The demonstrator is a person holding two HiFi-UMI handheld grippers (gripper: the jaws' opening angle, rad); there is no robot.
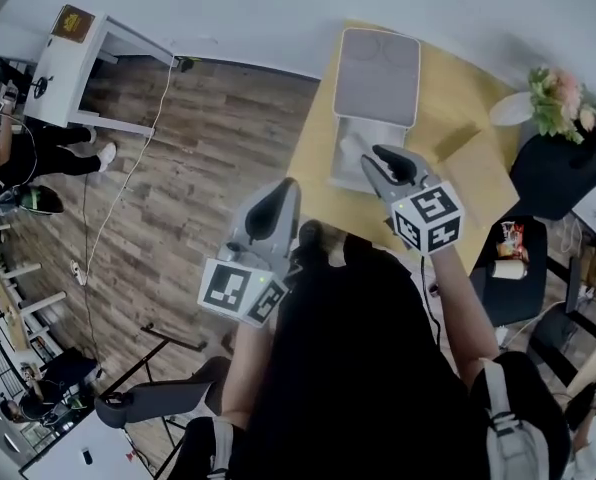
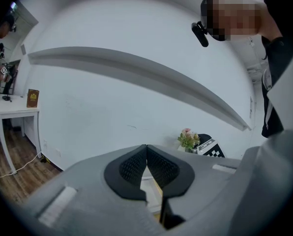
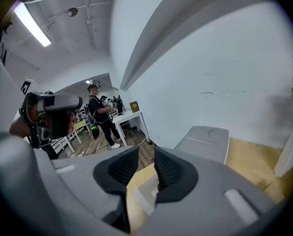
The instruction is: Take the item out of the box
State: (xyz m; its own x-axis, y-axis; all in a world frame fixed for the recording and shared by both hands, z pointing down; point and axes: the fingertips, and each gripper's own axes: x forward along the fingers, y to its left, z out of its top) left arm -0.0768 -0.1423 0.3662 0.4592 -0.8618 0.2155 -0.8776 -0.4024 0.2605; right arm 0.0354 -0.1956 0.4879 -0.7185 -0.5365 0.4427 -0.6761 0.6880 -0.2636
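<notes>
A pale grey box (image 1: 350, 158) stands on the yellow table (image 1: 478, 188) with its lid (image 1: 378, 73) swung up and back. A whitish item (image 1: 355, 148) lies inside it; its shape is unclear. My right gripper (image 1: 374, 160) hovers over the box's near right side, its jaws apart with nothing between them. In the right gripper view the box (image 3: 145, 191) shows through the gap of that gripper (image 3: 146, 151), with the lid (image 3: 205, 139) beyond it. My left gripper (image 1: 286, 190) is held off the table's left edge, above the floor. Its fingertips meet in the left gripper view (image 2: 146, 147), with nothing held.
A white vase of flowers (image 1: 553, 98) stands at the table's far right corner, beside a black chair (image 1: 568, 168). A tan flat piece (image 1: 458, 140) lies right of the box. Left of the table is wood floor with a cable (image 1: 128, 183), a white desk (image 1: 73, 63) and people.
</notes>
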